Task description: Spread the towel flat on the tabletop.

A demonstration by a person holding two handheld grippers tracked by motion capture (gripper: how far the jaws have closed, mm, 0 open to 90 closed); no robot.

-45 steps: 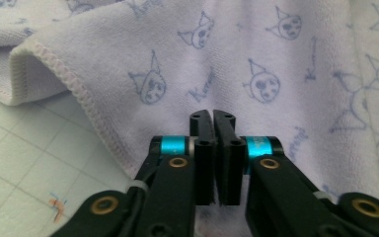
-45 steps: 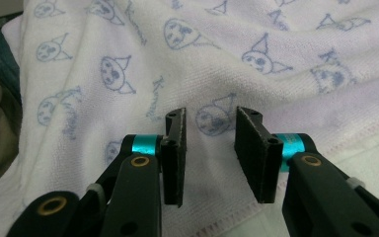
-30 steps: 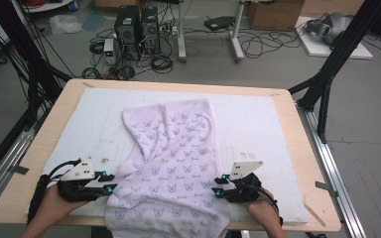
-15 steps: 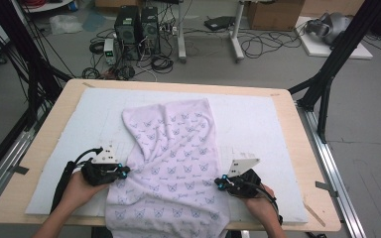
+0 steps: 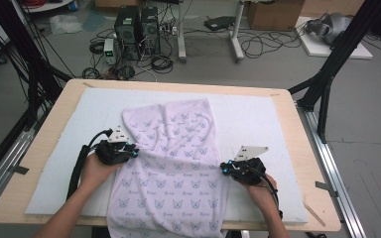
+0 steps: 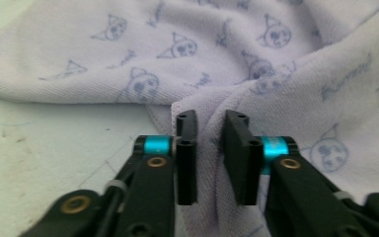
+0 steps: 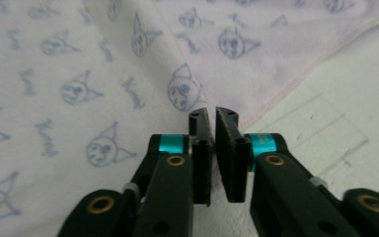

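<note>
A pale lilac towel (image 5: 173, 148) printed with small cat faces lies lengthwise on the white mat (image 5: 258, 119), its near end hanging over the table's front edge. My left gripper (image 5: 134, 150) is at the towel's left edge. In the left gripper view it (image 6: 209, 118) is shut on a raised fold of the towel (image 6: 276, 59). My right gripper (image 5: 224, 167) is at the towel's right edge. In the right gripper view its jaws (image 7: 212, 113) are pressed nearly together on the hem of the towel (image 7: 79, 74).
The mat covers a wooden table (image 5: 54, 129) with bare mat on both sides of the towel. Black frame posts (image 5: 327, 84) stand at the table's far corners. Computers (image 5: 139, 25) and cables lie on the floor beyond.
My left gripper has moved away from the person and to the right, onto the towel's left edge, bunching it. The right gripper has shifted slightly forward along the right edge.
</note>
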